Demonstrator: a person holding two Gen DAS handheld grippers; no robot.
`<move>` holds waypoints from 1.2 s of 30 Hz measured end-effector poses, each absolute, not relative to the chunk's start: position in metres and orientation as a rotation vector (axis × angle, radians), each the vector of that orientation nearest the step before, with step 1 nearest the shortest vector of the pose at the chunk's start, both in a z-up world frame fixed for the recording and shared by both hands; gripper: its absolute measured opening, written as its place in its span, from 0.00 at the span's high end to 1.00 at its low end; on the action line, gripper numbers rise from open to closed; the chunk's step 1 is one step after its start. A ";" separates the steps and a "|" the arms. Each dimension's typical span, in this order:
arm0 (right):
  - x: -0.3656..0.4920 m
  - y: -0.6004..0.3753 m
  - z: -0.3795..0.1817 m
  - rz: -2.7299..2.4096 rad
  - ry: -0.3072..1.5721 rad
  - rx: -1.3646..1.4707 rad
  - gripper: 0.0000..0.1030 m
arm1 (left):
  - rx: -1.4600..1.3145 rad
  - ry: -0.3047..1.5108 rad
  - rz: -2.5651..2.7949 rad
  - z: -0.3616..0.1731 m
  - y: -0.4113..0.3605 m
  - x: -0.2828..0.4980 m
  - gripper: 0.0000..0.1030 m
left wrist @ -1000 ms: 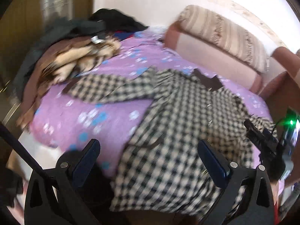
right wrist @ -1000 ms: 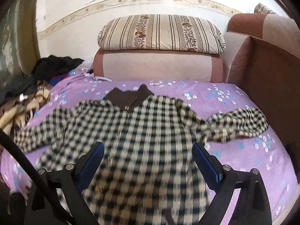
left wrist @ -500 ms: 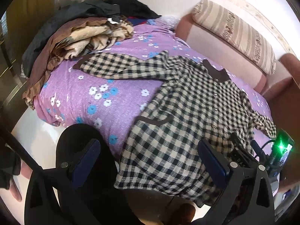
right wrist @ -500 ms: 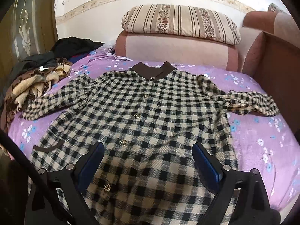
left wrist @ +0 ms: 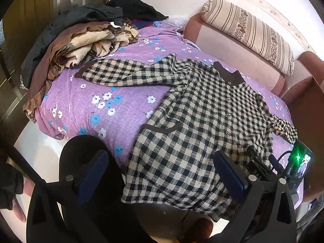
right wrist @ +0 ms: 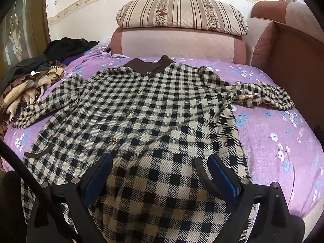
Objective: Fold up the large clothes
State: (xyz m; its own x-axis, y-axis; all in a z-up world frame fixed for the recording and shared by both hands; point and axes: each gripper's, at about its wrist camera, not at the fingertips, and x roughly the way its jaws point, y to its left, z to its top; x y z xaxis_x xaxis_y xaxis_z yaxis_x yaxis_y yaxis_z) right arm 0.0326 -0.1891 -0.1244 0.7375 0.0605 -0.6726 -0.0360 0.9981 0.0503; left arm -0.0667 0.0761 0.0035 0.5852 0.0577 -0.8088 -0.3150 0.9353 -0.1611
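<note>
A large black-and-cream checked coat [right wrist: 145,109] with a brown collar lies spread face up on a purple flowered bed [right wrist: 273,133]. Its left sleeve stretches out to the side and its right sleeve is crumpled. It also shows in the left wrist view [left wrist: 194,125]. My left gripper [left wrist: 160,168] is open and empty, above the coat's lower left hem near the bed's edge. My right gripper [right wrist: 160,172] is open and empty, low over the coat's lower middle. The right gripper also shows in the left wrist view [left wrist: 263,172] at the coat's right hem.
A heap of brown, cream and black clothes [left wrist: 81,40] fills the bed's far left corner. A pink sofa back [right wrist: 178,44] with a striped cushion [right wrist: 182,14] stands behind the bed, and a brown armrest [right wrist: 293,50] on the right. The white floor [left wrist: 40,151] lies left of the bed.
Both grippers have moved back and down towards the coat's hem. The left view now takes in the whole coat and the bed's edge. Both stay open.
</note>
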 end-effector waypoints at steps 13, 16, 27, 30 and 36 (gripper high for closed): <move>0.031 -0.244 -0.134 -0.025 0.756 0.147 0.06 | -0.194 0.912 0.137 -0.002 0.038 -0.021 0.00; 0.032 -0.301 -0.137 -0.128 0.779 0.263 0.06 | -0.119 0.927 0.069 -0.011 0.013 -0.009 0.00; 0.145 -0.541 -0.169 -0.309 0.753 0.746 0.06 | -0.024 0.985 0.027 -0.036 -0.013 0.016 0.00; 0.183 -0.583 -0.173 -0.332 0.720 0.874 0.06 | -0.036 1.002 0.051 -0.038 -0.008 0.022 0.00; 0.222 -0.632 -0.175 -0.331 0.707 1.070 0.93 | -0.073 1.020 0.100 -0.039 0.003 0.029 0.00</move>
